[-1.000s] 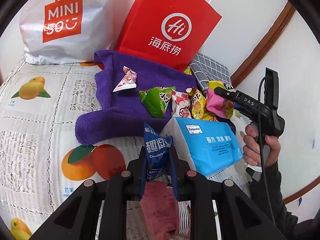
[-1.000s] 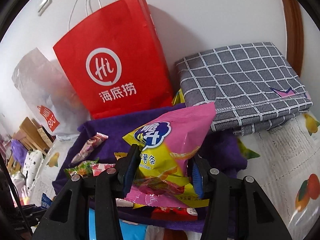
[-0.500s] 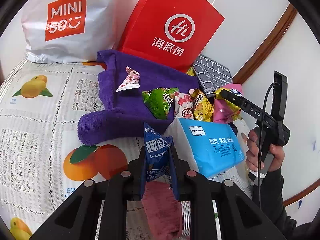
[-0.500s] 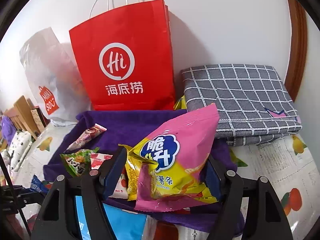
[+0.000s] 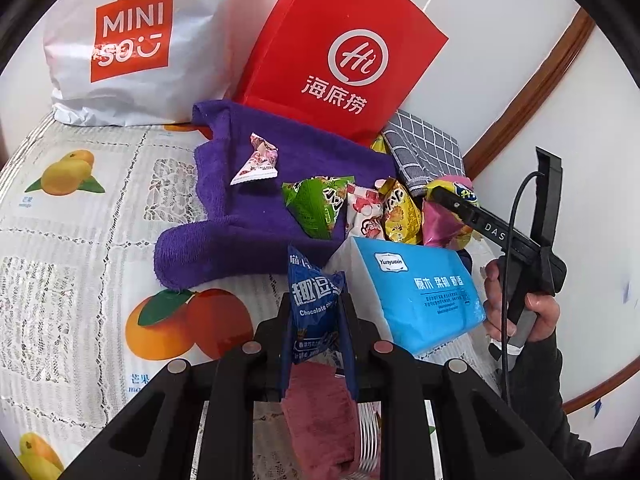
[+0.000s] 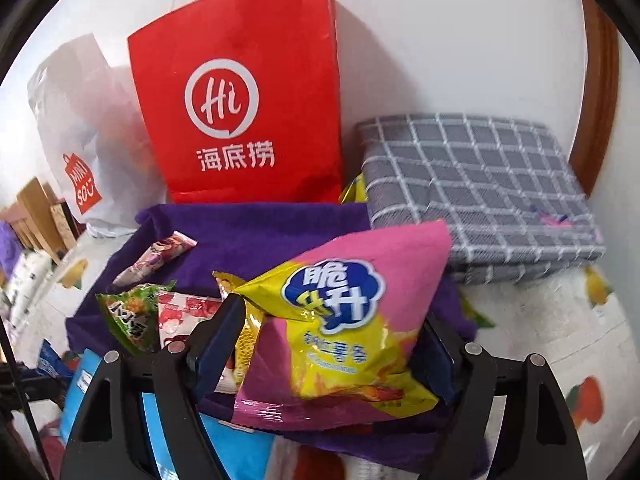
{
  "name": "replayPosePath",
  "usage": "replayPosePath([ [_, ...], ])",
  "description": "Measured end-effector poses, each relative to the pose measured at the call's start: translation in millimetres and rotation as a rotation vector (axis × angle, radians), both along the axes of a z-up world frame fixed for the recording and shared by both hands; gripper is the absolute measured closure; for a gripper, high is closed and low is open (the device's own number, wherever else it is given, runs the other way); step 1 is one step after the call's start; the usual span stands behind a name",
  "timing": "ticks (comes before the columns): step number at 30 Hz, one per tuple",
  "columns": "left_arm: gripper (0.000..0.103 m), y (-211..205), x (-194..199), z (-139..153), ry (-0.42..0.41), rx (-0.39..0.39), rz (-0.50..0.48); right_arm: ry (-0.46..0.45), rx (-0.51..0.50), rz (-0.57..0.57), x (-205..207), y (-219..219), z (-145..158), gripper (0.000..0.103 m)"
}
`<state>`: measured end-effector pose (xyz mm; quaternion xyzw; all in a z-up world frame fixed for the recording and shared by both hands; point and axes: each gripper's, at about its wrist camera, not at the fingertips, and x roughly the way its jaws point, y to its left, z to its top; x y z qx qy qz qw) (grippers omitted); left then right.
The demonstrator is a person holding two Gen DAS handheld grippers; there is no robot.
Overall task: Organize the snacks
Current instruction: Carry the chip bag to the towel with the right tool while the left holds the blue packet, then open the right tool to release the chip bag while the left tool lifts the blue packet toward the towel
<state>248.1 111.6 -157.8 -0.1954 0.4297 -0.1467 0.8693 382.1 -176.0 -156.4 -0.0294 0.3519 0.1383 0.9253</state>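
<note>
My left gripper point(image 5: 316, 320) is shut on a dark blue chocolate snack packet point(image 5: 314, 304), held upright above the tablecloth just in front of the purple towel point(image 5: 248, 216). My right gripper point(image 6: 332, 344) stands open around a pink and yellow crisp bag point(image 6: 348, 320) that rests on the towel; its fingers point(image 6: 218, 336) are wide apart. On the towel lie a pink-white sachet point(image 5: 256, 160), a green packet point(image 5: 316, 204), a red-white packet point(image 5: 364, 216) and a yellow packet point(image 5: 400, 212). The right gripper also shows in the left wrist view point(image 5: 440, 200).
A red paper bag point(image 5: 340, 56) and a white MINISO bag point(image 5: 132, 44) stand at the back by the wall. A folded grey checked cloth point(image 6: 476, 184) lies at the right. A blue tissue pack point(image 5: 416, 292) sits before the towel. A dusky pink cloth point(image 5: 320, 412) lies below my left gripper.
The right gripper's fingers have spread apart, releasing the pink and yellow crisp bag, which now rests on the towel. The left gripper holds still with its blue packet.
</note>
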Motion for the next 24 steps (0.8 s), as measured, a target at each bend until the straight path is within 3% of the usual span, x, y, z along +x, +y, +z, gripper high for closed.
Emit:
replayPosePath([
  [8, 0.084, 2, 0, 0, 0.002, -0.017, 0.004, -0.058, -0.069, -0.027, -4, -9, 10, 0.022],
  [13, 0.084, 3, -1, 2, -0.007, -0.028, 0.005, -0.024, 0.067, 0.044, -7, -14, 16, 0.021],
  [18, 0.084, 2, -2, 2, -0.007, -0.026, 0.002, -0.044, 0.000, 0.017, -10, -11, 15, 0.021],
  [24, 0.084, 3, -1, 1, -0.007, -0.029, 0.006, -0.014, 0.006, -0.049, -8, -39, 24, 0.021],
])
